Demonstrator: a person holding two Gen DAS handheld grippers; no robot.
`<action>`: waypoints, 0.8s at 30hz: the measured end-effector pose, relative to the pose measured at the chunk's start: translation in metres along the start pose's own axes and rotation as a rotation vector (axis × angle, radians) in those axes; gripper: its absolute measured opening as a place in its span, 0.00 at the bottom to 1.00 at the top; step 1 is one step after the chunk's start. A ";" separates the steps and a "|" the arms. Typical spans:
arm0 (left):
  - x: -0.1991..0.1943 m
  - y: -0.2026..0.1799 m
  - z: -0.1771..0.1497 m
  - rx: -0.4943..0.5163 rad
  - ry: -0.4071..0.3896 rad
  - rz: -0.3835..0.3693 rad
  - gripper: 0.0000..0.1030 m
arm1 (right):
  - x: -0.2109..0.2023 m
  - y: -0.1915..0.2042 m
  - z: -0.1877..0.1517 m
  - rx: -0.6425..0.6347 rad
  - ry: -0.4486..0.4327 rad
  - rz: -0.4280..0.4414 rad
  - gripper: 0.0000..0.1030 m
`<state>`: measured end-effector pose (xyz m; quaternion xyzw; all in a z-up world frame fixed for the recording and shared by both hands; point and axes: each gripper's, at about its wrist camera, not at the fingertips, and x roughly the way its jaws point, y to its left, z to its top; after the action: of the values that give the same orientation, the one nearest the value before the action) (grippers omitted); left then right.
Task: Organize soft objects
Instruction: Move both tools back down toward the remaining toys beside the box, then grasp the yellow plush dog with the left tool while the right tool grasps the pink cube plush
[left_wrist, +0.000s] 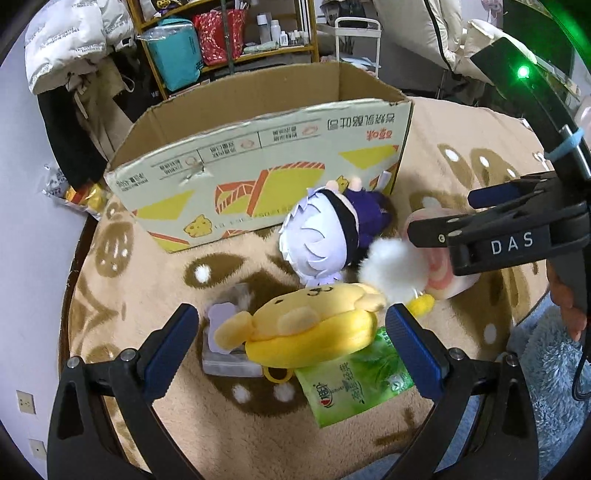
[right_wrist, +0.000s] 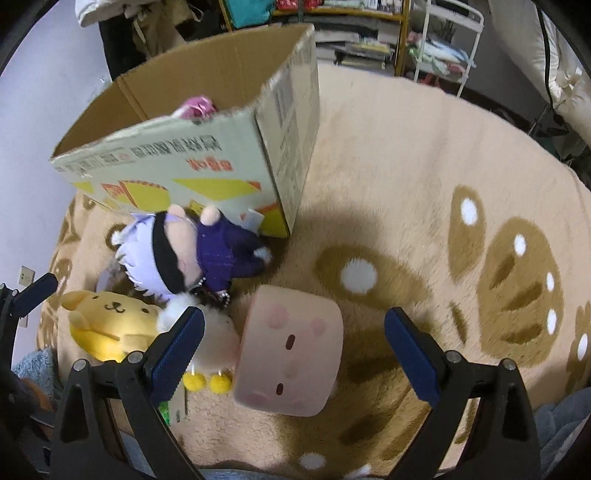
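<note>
Left gripper (left_wrist: 291, 328) open wide around the yellow dog plush (left_wrist: 306, 328), not squeezing yet. Right gripper (right_wrist: 293, 341) open too, over the pink cube plush (right_wrist: 291, 350). Both toys near the rug's (right_wrist: 406, 166) middle, beside the cardboard box (right_wrist: 184, 162). Could pinch the green packet (left_wrist: 354, 376) underneath by mistake.

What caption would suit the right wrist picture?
Open tongs straddle a pink cube plush on a beige rug, cardboard box behind.

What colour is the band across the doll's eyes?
Black, across the doll with pale lilac hair; clearest in the right wrist view.
</note>
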<state>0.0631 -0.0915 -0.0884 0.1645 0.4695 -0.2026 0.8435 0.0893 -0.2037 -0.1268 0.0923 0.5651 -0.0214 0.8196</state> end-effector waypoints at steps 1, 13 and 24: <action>0.002 0.001 0.000 0.000 0.005 0.000 0.97 | 0.002 -0.001 0.000 0.010 0.010 0.007 0.99; 0.020 0.017 -0.001 -0.087 0.035 -0.041 0.97 | 0.009 -0.022 -0.004 0.074 0.062 0.066 0.68; 0.015 0.012 -0.003 -0.089 0.027 -0.124 0.69 | 0.008 -0.012 -0.007 0.024 0.056 0.043 0.55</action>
<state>0.0742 -0.0825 -0.1020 0.1003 0.4988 -0.2309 0.8293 0.0839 -0.2139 -0.1387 0.1149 0.5854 -0.0080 0.8026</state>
